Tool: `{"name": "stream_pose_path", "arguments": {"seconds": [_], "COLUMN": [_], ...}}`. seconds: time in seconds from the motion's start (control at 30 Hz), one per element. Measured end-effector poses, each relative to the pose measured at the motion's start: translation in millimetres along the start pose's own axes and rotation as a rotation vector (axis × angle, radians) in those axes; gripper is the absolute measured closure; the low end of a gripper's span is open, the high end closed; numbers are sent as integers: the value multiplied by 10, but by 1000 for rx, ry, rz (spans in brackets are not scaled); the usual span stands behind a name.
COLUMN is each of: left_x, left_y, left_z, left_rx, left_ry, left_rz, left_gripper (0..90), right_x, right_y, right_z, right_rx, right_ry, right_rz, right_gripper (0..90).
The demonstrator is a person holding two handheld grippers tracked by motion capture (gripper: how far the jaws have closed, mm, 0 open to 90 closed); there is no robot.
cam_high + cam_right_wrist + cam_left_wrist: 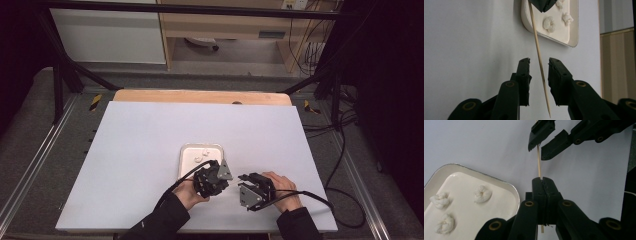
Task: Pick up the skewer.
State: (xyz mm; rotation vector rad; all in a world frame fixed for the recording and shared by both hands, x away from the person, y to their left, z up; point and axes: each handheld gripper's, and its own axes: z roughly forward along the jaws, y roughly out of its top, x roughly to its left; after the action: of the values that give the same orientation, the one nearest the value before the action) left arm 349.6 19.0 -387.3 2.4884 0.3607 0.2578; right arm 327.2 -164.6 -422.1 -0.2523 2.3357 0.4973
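We see a thin skewer (pixel 539 58) of pale, bare wood, matt and smooth along its length. The jaws of the left gripper (pixel 543 185) and the right gripper (pixel 538 65) look like matt black plastic, with dull brass-coloured rivets at the joints and a slightly rough, ragged edge on the pads. The tray (pixel 506 185) has a glossy cream inside, like enamel, and a bright metal rim that catches the light. In it lie three small white lumps (pixel 482 194), soft and fluffy, with a crinkled matt surface. The table (pixel 150 140) is covered in a smooth, matt, pale grey sheet; along its far edge a strip of varnished wood (pixel 200 96) shows.
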Motion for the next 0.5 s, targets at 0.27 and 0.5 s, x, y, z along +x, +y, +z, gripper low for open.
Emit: {"name": "stream_pose_path", "arguments": {"seconds": [0.27, 0.5], "left_x": [-10, -1], "left_y": [1, -1], "left_z": [1, -9], "left_rx": [3, -2], "left_ry": [-1, -7], "left_rz": [11, 8], "left_gripper": [890, 889], "right_x": [4, 4], "right_y": [-2, -6], "right_z": [16, 12], "right_rx": [9, 12], "right_ry": [10, 5], "right_rz": [-17, -53], "right_gripper": [808, 872]}}
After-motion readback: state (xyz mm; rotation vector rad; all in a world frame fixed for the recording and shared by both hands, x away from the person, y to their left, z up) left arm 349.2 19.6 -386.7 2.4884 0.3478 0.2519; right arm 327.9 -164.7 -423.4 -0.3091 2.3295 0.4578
